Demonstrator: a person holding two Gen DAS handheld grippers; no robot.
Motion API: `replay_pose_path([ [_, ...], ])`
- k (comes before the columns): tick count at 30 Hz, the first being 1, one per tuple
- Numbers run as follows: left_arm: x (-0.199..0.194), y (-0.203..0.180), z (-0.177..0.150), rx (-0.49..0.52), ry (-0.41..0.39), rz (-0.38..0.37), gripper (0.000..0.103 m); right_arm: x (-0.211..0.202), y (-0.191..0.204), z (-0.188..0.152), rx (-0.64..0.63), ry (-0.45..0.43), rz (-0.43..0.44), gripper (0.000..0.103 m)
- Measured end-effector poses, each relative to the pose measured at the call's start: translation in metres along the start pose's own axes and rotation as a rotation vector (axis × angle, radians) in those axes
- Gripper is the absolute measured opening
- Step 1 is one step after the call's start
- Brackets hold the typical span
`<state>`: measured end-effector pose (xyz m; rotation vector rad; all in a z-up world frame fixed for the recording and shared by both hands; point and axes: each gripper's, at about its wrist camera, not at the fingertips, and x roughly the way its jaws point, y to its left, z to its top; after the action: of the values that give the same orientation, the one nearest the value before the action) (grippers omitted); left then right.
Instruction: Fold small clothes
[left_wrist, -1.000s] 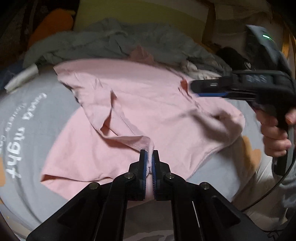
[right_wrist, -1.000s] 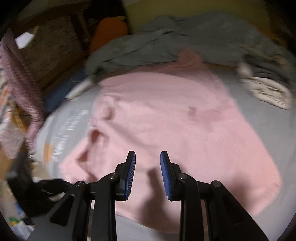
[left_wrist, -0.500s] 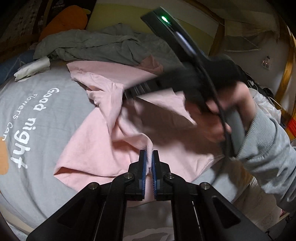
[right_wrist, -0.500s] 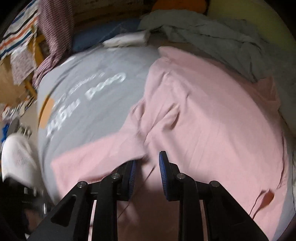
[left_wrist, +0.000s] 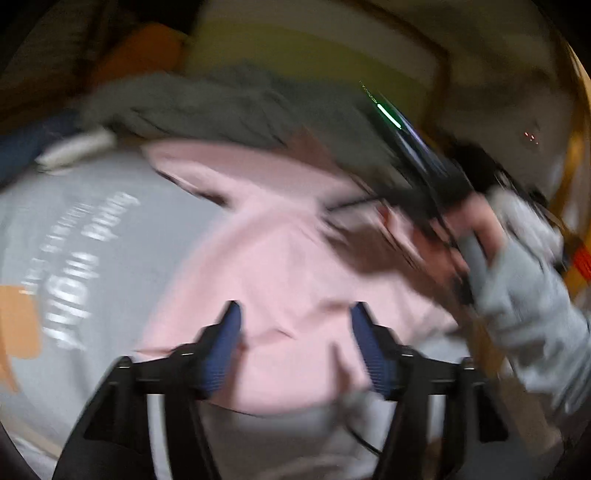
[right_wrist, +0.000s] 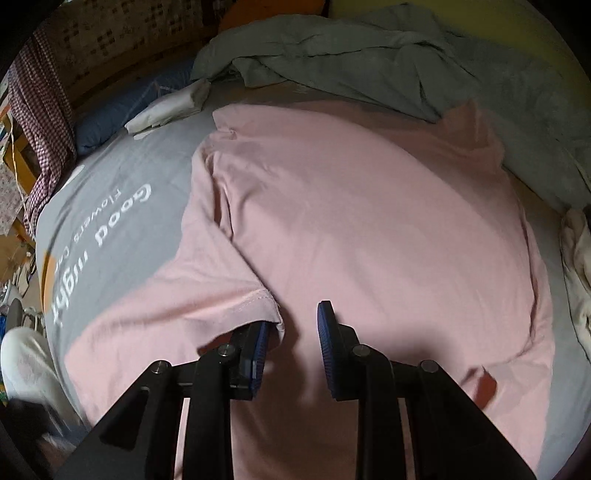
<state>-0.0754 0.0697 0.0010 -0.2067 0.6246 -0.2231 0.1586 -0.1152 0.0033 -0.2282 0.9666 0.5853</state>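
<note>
A pink T-shirt (right_wrist: 369, 221) lies spread on a grey bed cover (right_wrist: 122, 184) printed "Good night". Its left sleeve (right_wrist: 207, 299) is folded inward over the body. My right gripper (right_wrist: 293, 325) is open just above the shirt, its left finger tucked under the sleeve hem. In the blurred left wrist view, my left gripper (left_wrist: 295, 325) is open wide and empty over the pink shirt (left_wrist: 280, 266). The right gripper's body (left_wrist: 424, 166) and the hand holding it cross that view at the right.
A crumpled grey garment (right_wrist: 369, 55) lies at the far side of the bed, touching the shirt's top. A white cloth (right_wrist: 166, 107) and a blue pillow (right_wrist: 114, 110) sit far left. A cream cloth (right_wrist: 580, 251) lies at the right edge.
My left gripper has opened and let go of the sleeve hem, which now lies on the shirt. My right gripper has swung over the shirt to the sleeve hem.
</note>
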Motion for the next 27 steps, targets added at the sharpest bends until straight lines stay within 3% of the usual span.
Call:
replay_pose_path([
  [2,0.0,0.029,0.008,-0.093,-0.005,0.07,0.064,-0.009,-0.006,-0.011,0.019,-0.012,-0.009,0.025],
  [4,0.012,0.063,0.009,-0.218,0.053,0.131,0.062,-0.022,-0.011,-0.02,0.044,-0.043,-0.021,0.026],
  [6,0.028,0.089,0.003,-0.312,0.115,0.134,0.059,-0.031,-0.013,-0.028,0.063,-0.055,-0.015,0.026],
  [7,0.033,0.096,0.0,-0.343,0.138,0.12,0.053,-0.037,-0.014,-0.033,0.078,-0.065,-0.002,0.026],
  [9,0.033,0.092,0.003,-0.295,0.138,0.123,0.035,-0.052,-0.016,-0.047,0.117,-0.084,0.067,0.026],
  [10,0.035,0.087,0.005,-0.256,0.152,0.114,0.005,-0.058,-0.015,-0.055,0.129,-0.088,0.092,0.026],
  [11,0.032,0.081,0.004,-0.237,0.155,0.095,0.001,-0.066,-0.014,-0.066,0.141,-0.094,0.113,0.026],
  [12,0.025,0.074,0.003,-0.227,0.138,0.094,0.001,-0.073,-0.014,-0.075,0.148,-0.099,0.11,0.026],
  [15,-0.002,0.061,0.001,-0.207,0.079,0.204,0.001,-0.089,-0.021,-0.097,0.173,-0.11,0.074,0.026],
  [19,-0.023,0.069,-0.017,-0.314,0.153,0.2,0.001,-0.113,-0.053,-0.117,0.226,-0.131,0.018,0.026],
  [20,-0.022,0.067,-0.021,-0.312,0.184,0.199,0.002,-0.118,-0.065,-0.12,0.248,-0.138,-0.001,0.026],
  [22,-0.019,0.06,-0.027,-0.273,0.221,0.269,0.002,-0.123,-0.083,-0.123,0.279,-0.149,-0.033,0.026],
  [24,-0.018,0.059,-0.023,-0.255,0.2,0.284,0.019,-0.134,-0.104,-0.124,0.323,-0.181,-0.06,0.026],
  [25,-0.016,0.061,-0.016,-0.264,0.181,0.243,0.053,-0.141,-0.115,-0.122,0.339,-0.202,-0.06,0.026],
  [26,-0.014,0.064,-0.004,-0.269,0.145,0.195,0.069,-0.145,-0.122,-0.12,0.347,-0.214,-0.059,0.03],
  [27,-0.011,0.067,0.008,-0.262,0.124,0.175,0.068,-0.15,-0.133,-0.115,0.356,-0.227,-0.061,0.033],
])
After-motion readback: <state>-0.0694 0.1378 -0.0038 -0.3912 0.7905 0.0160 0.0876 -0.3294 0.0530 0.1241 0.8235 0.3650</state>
